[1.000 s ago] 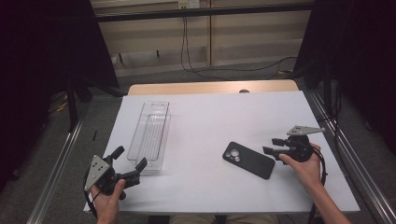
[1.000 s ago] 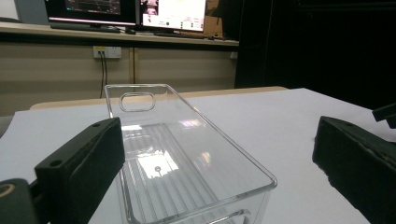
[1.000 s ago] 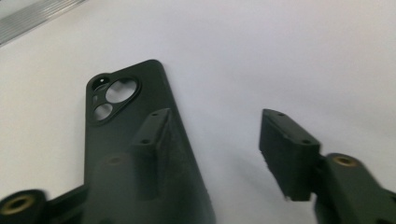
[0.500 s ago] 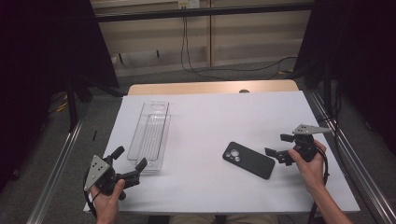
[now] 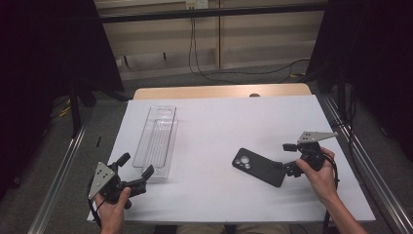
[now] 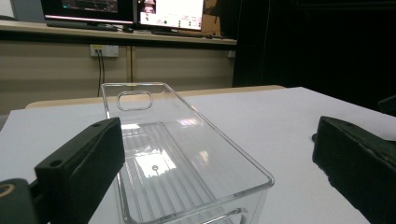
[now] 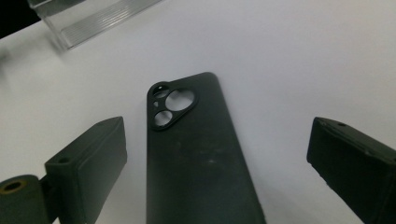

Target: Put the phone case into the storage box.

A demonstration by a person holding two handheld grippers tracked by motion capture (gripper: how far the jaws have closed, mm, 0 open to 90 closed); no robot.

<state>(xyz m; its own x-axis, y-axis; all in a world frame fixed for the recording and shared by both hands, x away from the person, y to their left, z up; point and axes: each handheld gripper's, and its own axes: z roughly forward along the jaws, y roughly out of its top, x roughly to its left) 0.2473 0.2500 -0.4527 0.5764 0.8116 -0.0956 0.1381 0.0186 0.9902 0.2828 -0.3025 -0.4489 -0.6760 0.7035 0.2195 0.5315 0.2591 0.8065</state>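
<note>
A black phone case (image 5: pixel 259 166) lies flat on the white table, camera cutouts toward the left. In the right gripper view the case (image 7: pixel 196 154) runs between the two wide-apart jaws, untouched by either. My right gripper (image 5: pixel 288 159) is open at the case's right end. A clear plastic tray (image 5: pixel 158 139) lies lengthwise on the left half of the table. My left gripper (image 5: pixel 136 165) is open just in front of the tray's near end. In the left gripper view the tray (image 6: pixel 177 158) stands empty between the spread jaws.
The white table surface (image 5: pixel 243 122) has a wooden strip along its far edge (image 5: pixel 219 91). Metal rails (image 5: pixel 355 151) run along both sides. Cables hang on the back wall. Monitors (image 6: pixel 121 9) sit on a shelf beyond the table.
My right gripper has drifted slightly to the right and down, staying open at the phone case's end. The left gripper, tray and case have not moved.
</note>
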